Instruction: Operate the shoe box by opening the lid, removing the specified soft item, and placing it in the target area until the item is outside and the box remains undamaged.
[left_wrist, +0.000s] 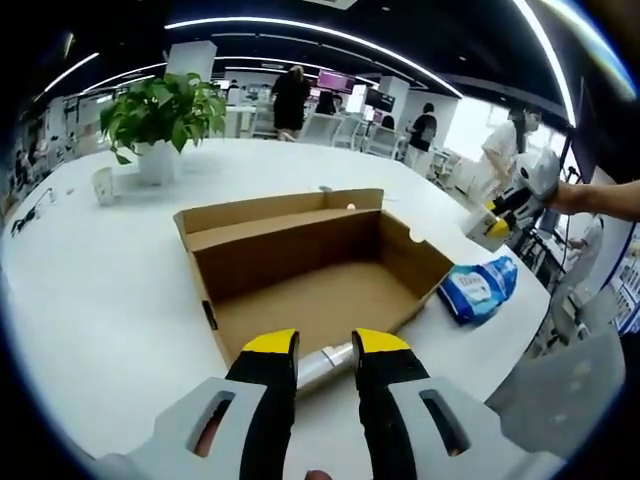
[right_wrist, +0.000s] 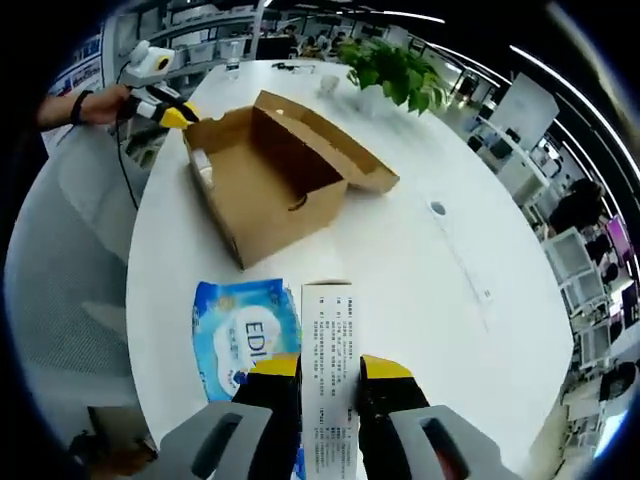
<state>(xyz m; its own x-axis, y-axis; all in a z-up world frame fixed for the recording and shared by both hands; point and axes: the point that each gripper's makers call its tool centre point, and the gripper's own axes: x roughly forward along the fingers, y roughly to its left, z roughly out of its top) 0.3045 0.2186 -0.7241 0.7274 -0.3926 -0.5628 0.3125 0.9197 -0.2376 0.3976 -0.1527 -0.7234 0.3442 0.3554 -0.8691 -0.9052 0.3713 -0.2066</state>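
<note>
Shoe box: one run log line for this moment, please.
brown cardboard shoe box: lid open | blue soft pack: on white table | left gripper: at box | right gripper: by pack

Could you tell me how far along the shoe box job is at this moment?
Largely done: the shoe box lies open and intact on the white table, and the blue soft pack rests outside it. The right gripper hovers over the pack and a printed sheet. The left gripper sits at the box's near end.

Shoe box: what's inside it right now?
The shoe box looks empty, bare cardboard floor; its near corners are hidden by its walls. The blue soft pack lies outside on the table.
</note>
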